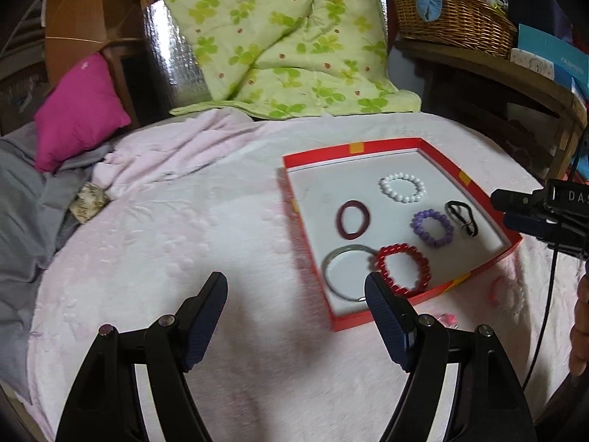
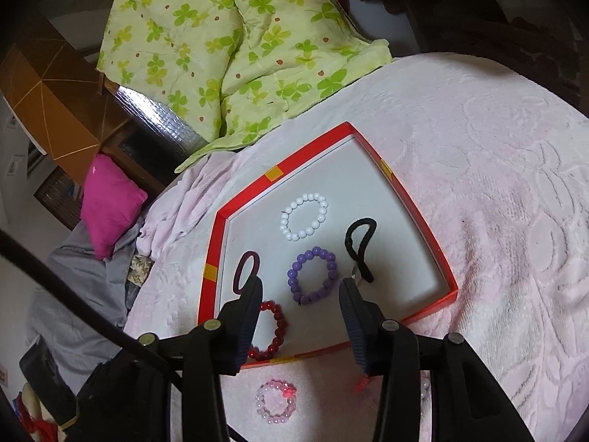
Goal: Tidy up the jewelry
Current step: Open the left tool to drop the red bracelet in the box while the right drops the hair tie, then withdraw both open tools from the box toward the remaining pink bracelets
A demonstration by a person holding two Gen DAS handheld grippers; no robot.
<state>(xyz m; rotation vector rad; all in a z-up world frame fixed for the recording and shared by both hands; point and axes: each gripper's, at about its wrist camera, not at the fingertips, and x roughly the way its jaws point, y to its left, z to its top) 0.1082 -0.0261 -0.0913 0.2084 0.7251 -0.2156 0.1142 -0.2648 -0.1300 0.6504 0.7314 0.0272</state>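
A red box (image 1: 316, 151) with a white floor lies on the pink blanket (image 1: 184, 221). In it lie a white bead bracelet (image 1: 383, 184), a dark red hair tie (image 1: 339, 221), a purple bead bracelet (image 1: 416, 221), a black hair tie (image 1: 460, 217), a red bead bracelet (image 1: 383, 258) and a grey bangle (image 1: 325, 269). My left gripper (image 1: 294, 280) hangs open and empty by the box's near left corner. My right gripper (image 2: 300, 287) is open above the box's near edge, with nothing between its pads; the purple bracelet (image 2: 294, 272) lies below it. A clear pink bead bracelet (image 2: 261, 397) rests on the blanket outside the box.
A green clover quilt (image 1: 279, 37) and a magenta pillow (image 1: 81, 110) lie at the back, with grey cloth (image 1: 22, 191) at the left. A wicker basket (image 1: 452, 18) sits on a wooden shelf at the right. A black cable (image 1: 548, 294) and a hand (image 1: 581, 331) are at the right edge.
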